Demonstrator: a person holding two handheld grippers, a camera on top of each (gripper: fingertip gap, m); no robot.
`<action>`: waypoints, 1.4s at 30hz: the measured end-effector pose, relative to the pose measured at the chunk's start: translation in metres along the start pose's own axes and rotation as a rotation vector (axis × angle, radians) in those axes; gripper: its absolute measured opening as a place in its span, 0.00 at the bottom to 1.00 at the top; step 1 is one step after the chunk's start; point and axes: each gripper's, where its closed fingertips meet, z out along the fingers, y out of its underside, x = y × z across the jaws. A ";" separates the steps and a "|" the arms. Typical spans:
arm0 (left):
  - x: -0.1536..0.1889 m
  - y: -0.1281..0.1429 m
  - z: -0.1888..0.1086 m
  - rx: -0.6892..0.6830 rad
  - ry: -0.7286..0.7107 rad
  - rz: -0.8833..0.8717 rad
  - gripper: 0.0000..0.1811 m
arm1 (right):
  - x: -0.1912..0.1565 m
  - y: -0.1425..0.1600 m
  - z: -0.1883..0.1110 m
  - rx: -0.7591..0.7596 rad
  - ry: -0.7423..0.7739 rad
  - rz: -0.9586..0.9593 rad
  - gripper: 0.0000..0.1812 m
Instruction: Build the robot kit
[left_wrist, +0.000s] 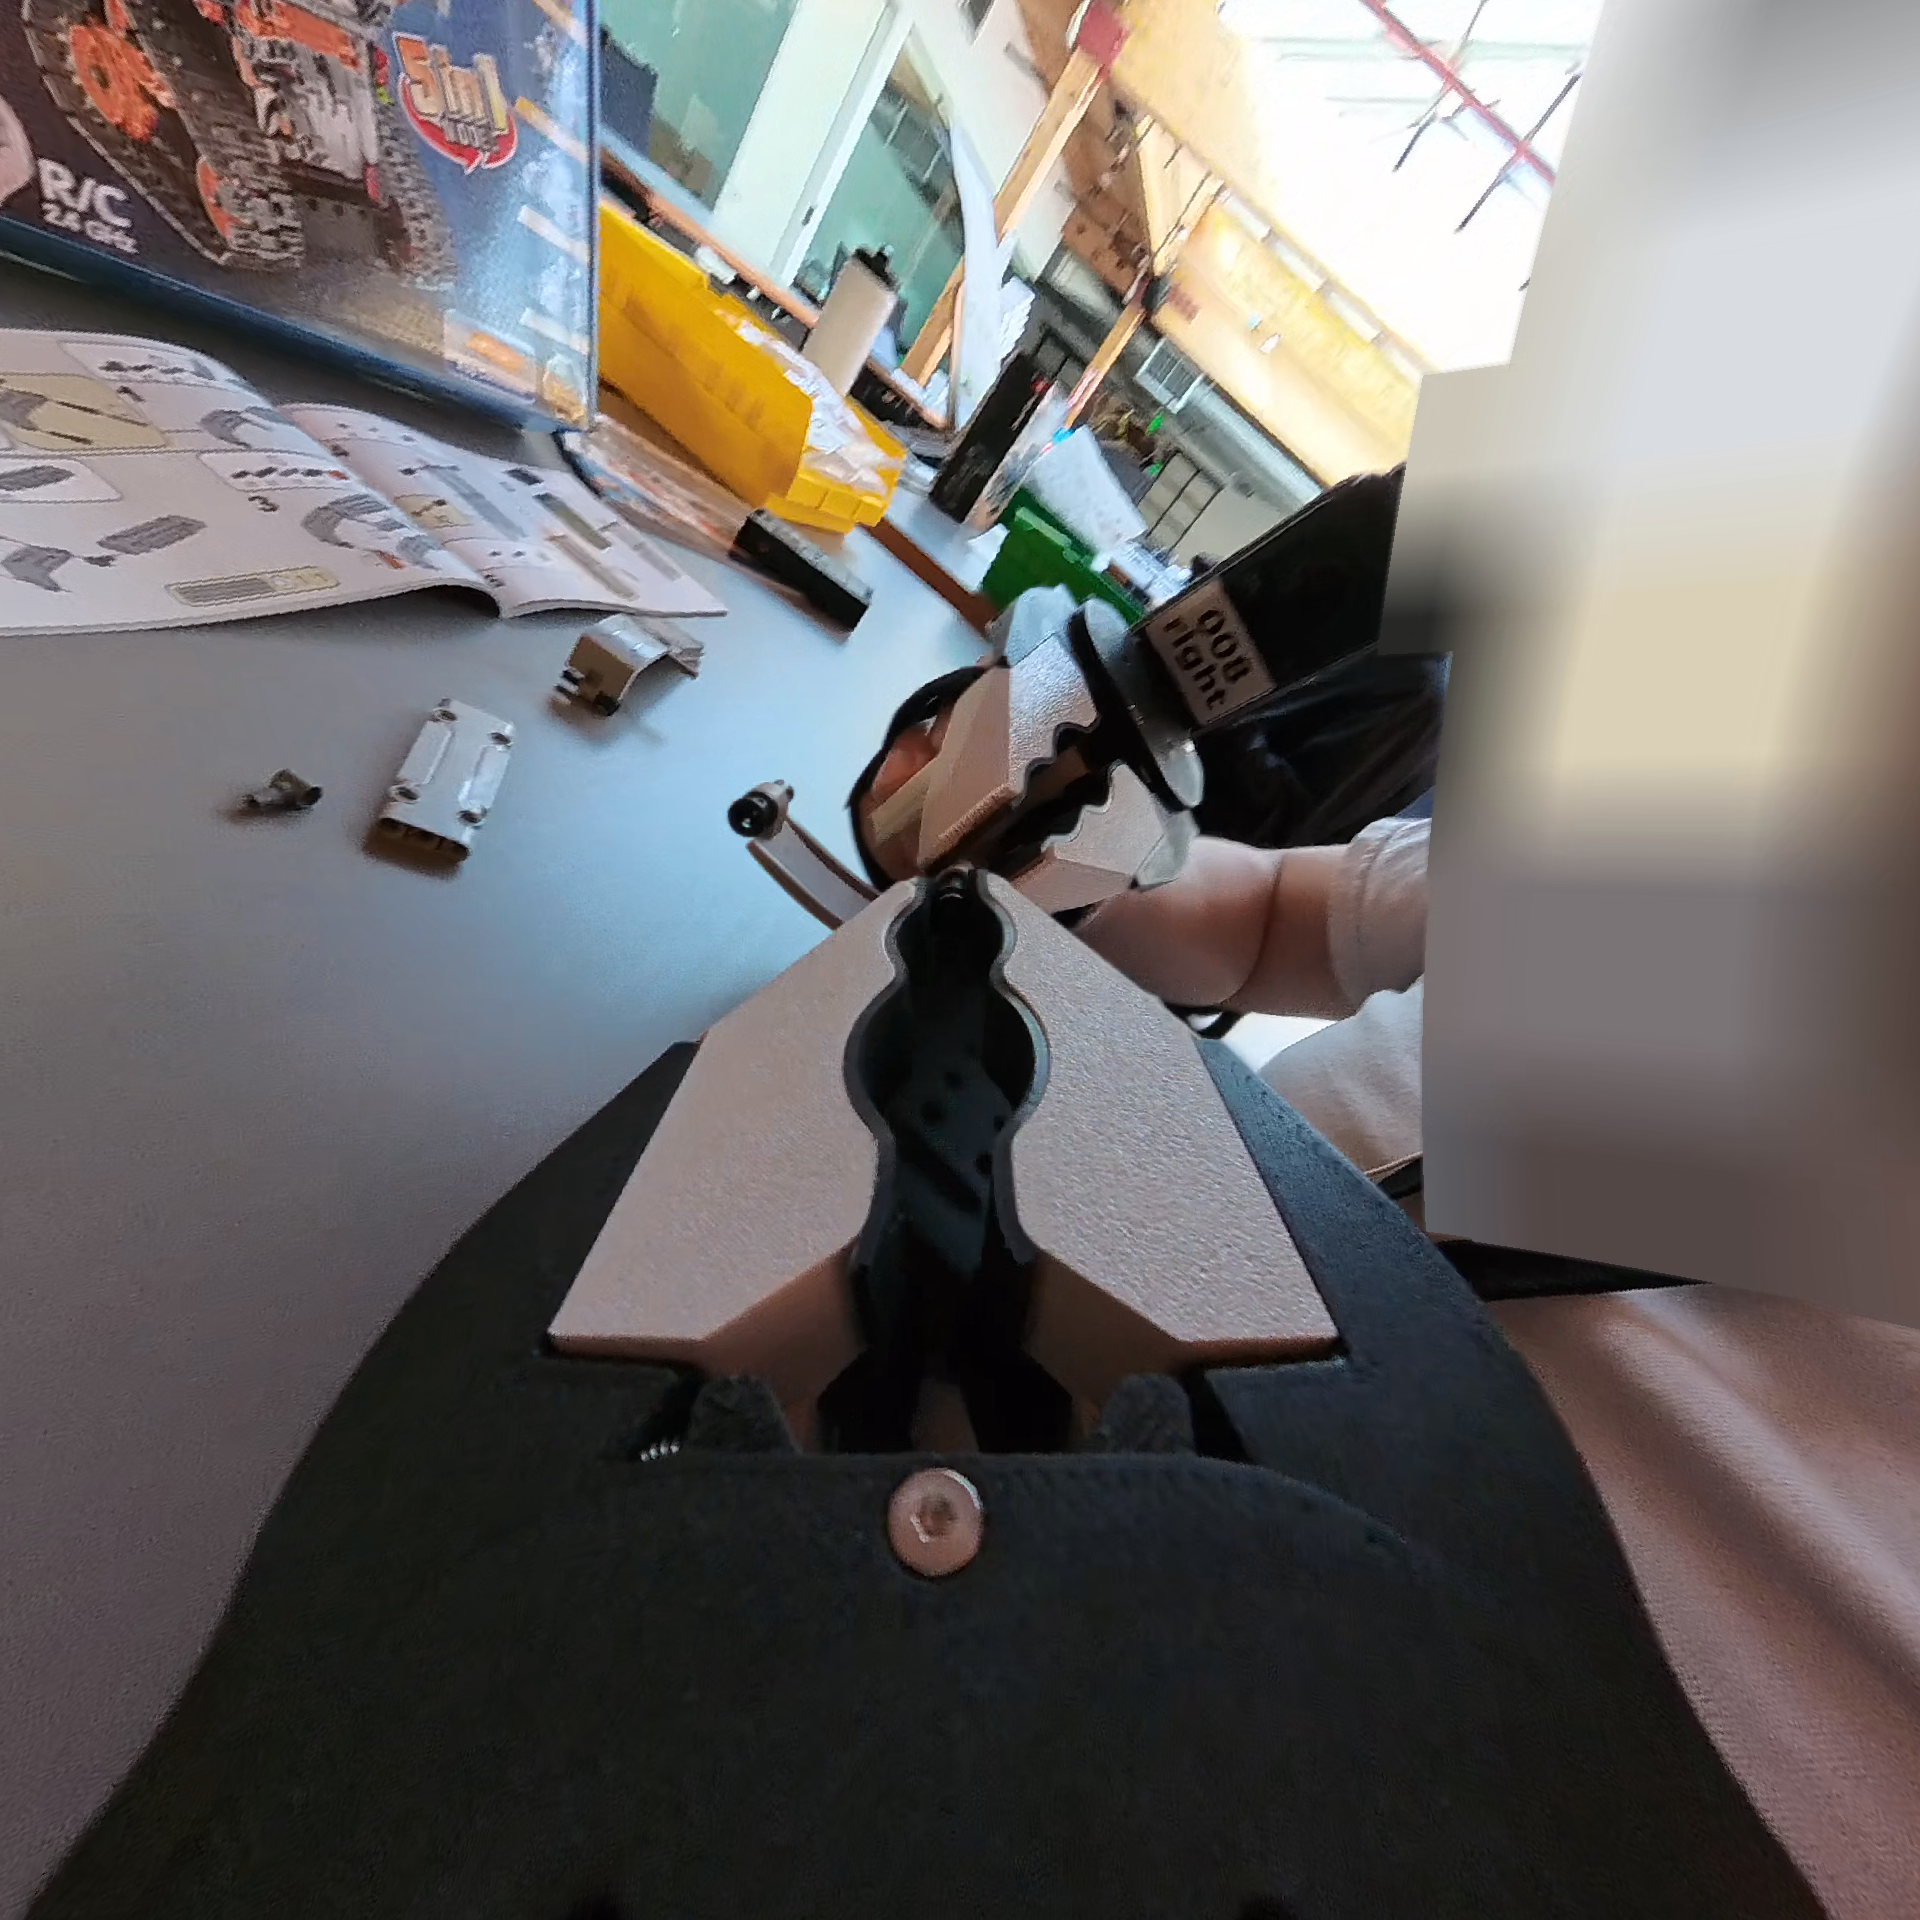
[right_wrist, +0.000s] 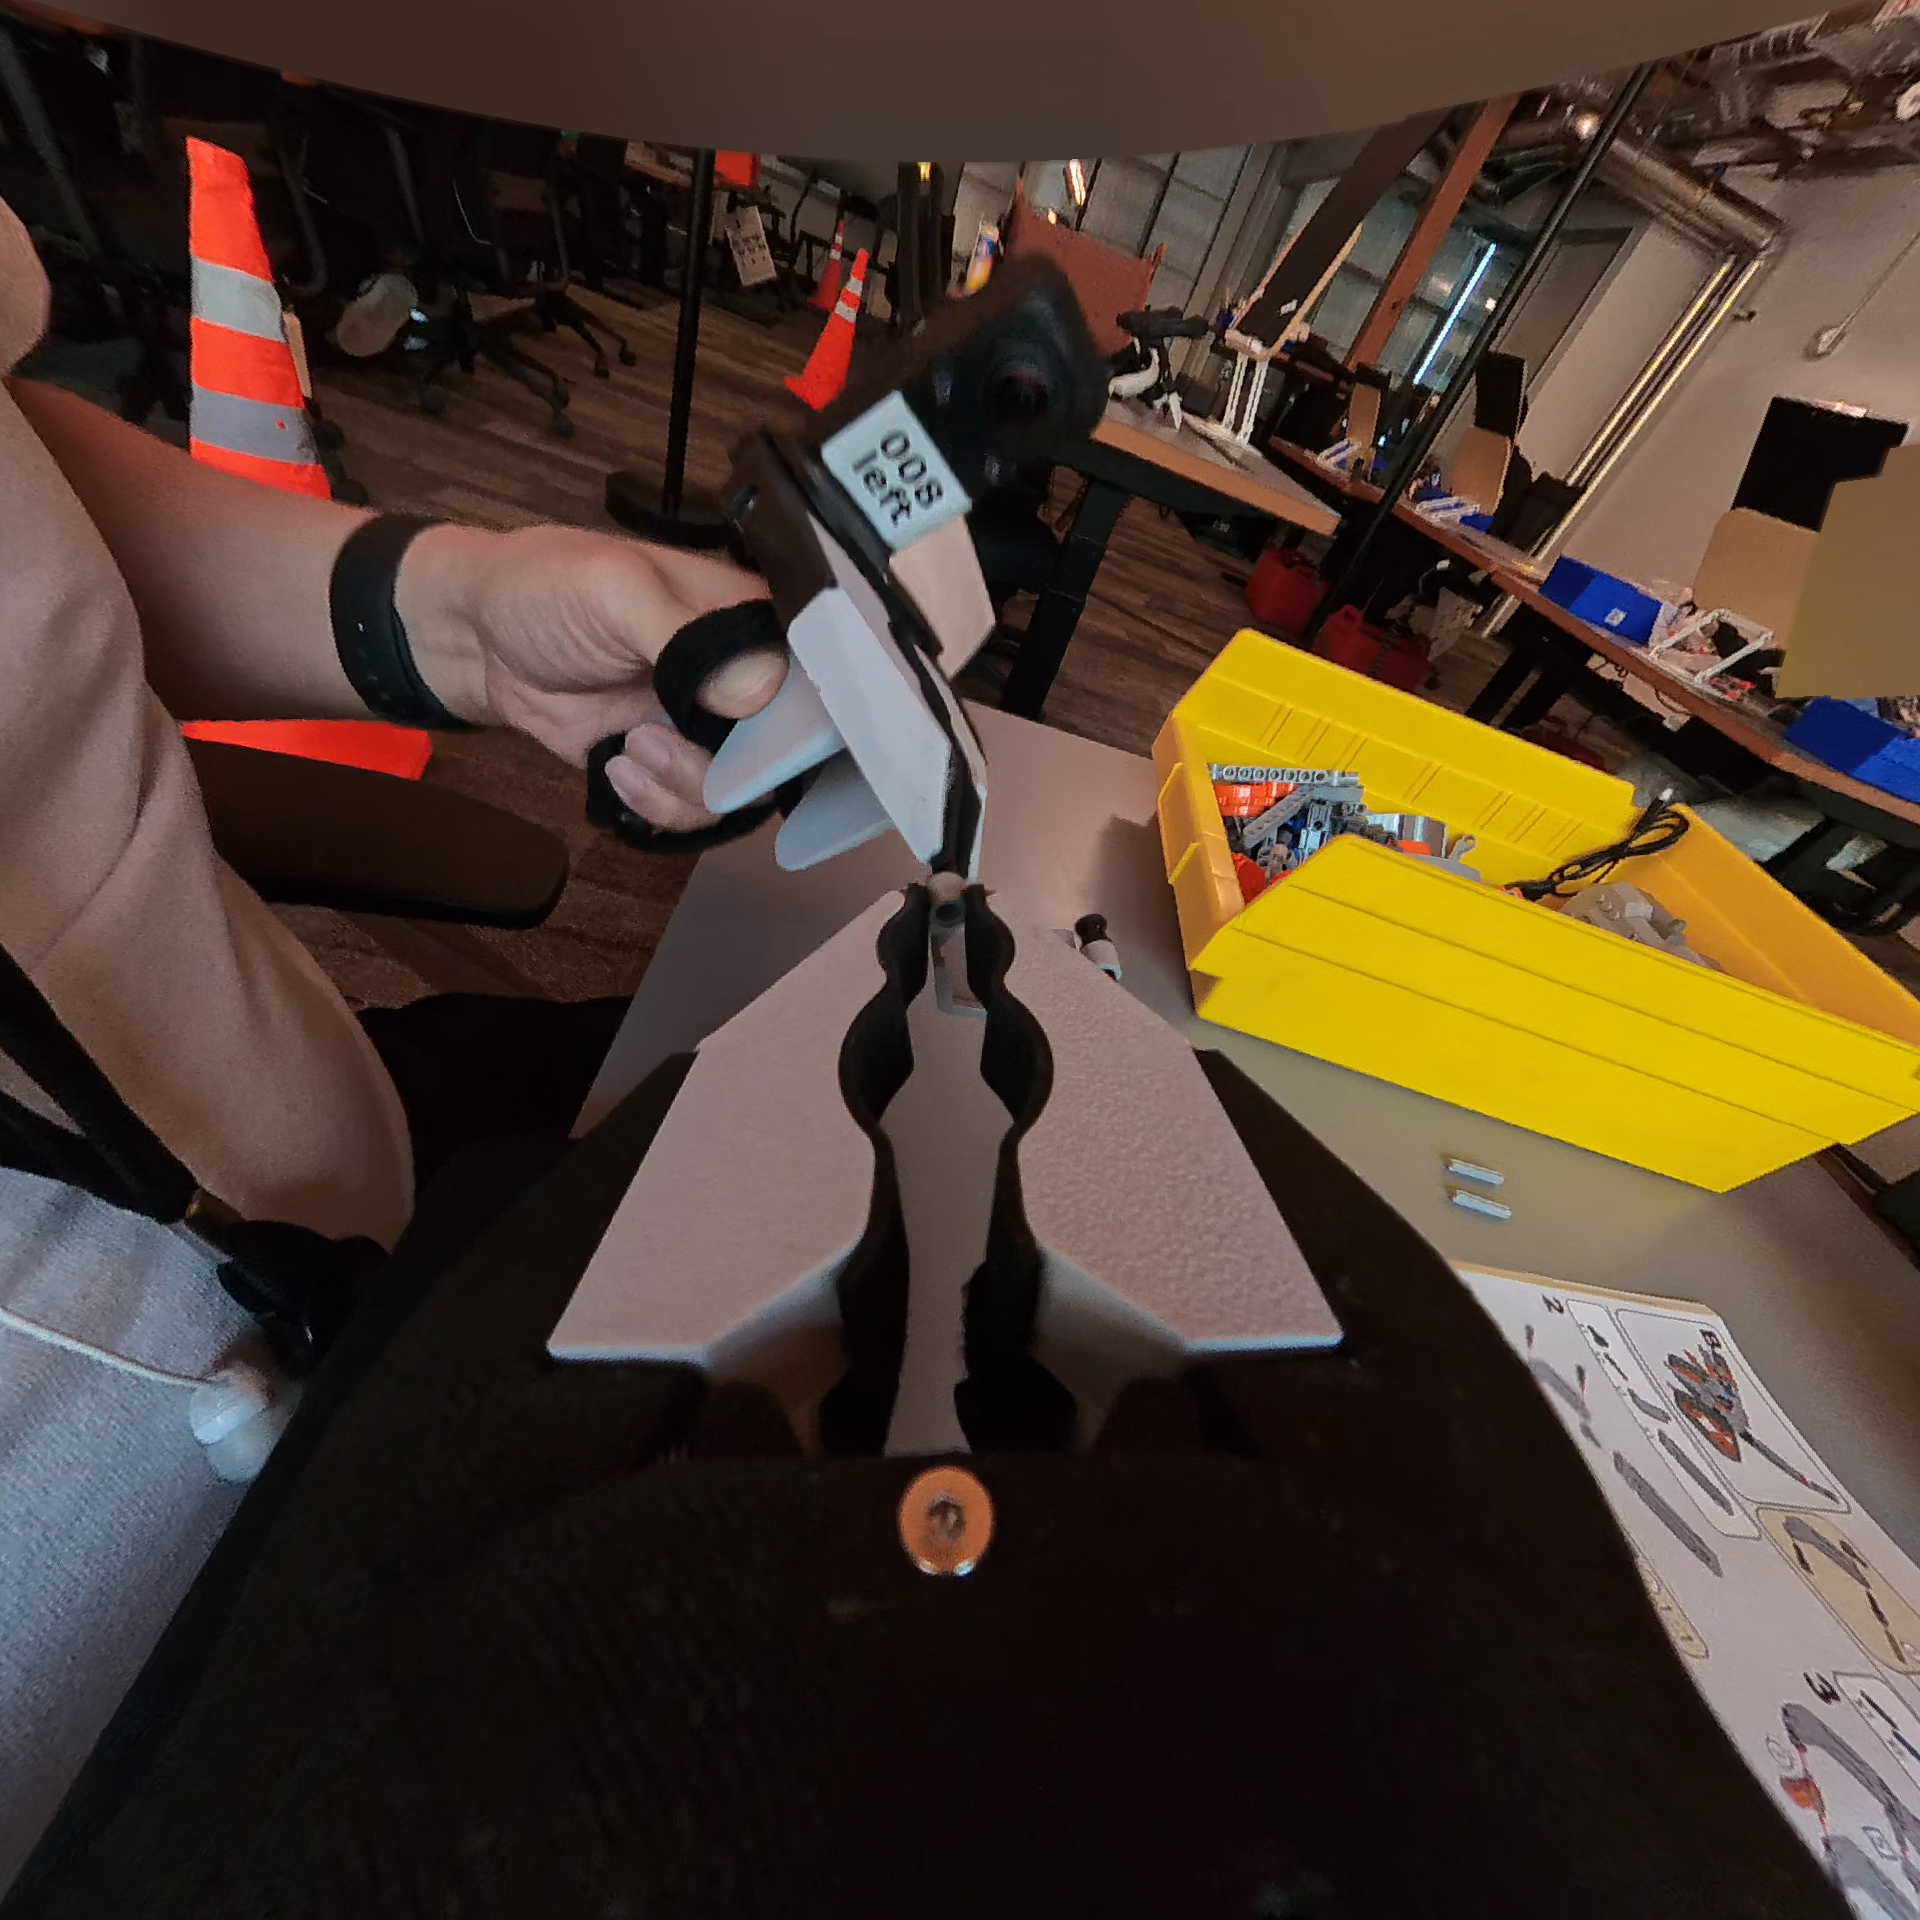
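Note:
My left gripper (left_wrist: 951, 885) is shut on a black perforated building piece (left_wrist: 935, 1122) that shows in the gap between its fingers. My right gripper (right_wrist: 943, 902) is shut on a small grey building piece (right_wrist: 948, 925). The two grippers are held above the table, tip to tip, so the pieces meet. In the left wrist view the right gripper (left_wrist: 961, 862) comes in from the upper right, and a grey beam with a black pin at its end (left_wrist: 769, 812) sticks out beside it. In the right wrist view the left gripper (right_wrist: 951, 852) comes down from above, held by a person's hand (right_wrist: 582, 634).
On the grey table (left_wrist: 260, 1039) lie an open instruction booklet (left_wrist: 260, 488), three loose grey parts (left_wrist: 447, 779) and two small grey pins (right_wrist: 1475, 1190). A toy box (left_wrist: 312, 156) stands behind. A yellow bin (right_wrist: 1507, 1018) holds several parts. Orange cones (right_wrist: 244, 332) stand on the floor. Left and right tips are no more than a few centimetres apart.

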 end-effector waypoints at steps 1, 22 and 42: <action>0.002 -0.002 0.000 0.018 0.024 -0.021 0.02 | 0.001 -0.002 -0.001 0.012 -0.001 0.006 0.03; -0.002 0.008 0.000 -0.052 -0.027 0.017 0.02 | -0.006 0.006 0.001 -0.047 0.016 -0.127 0.03; 0.000 -0.007 0.006 -0.052 -0.044 0.088 0.03 | 0.001 0.003 -0.001 -0.018 0.048 -0.149 0.03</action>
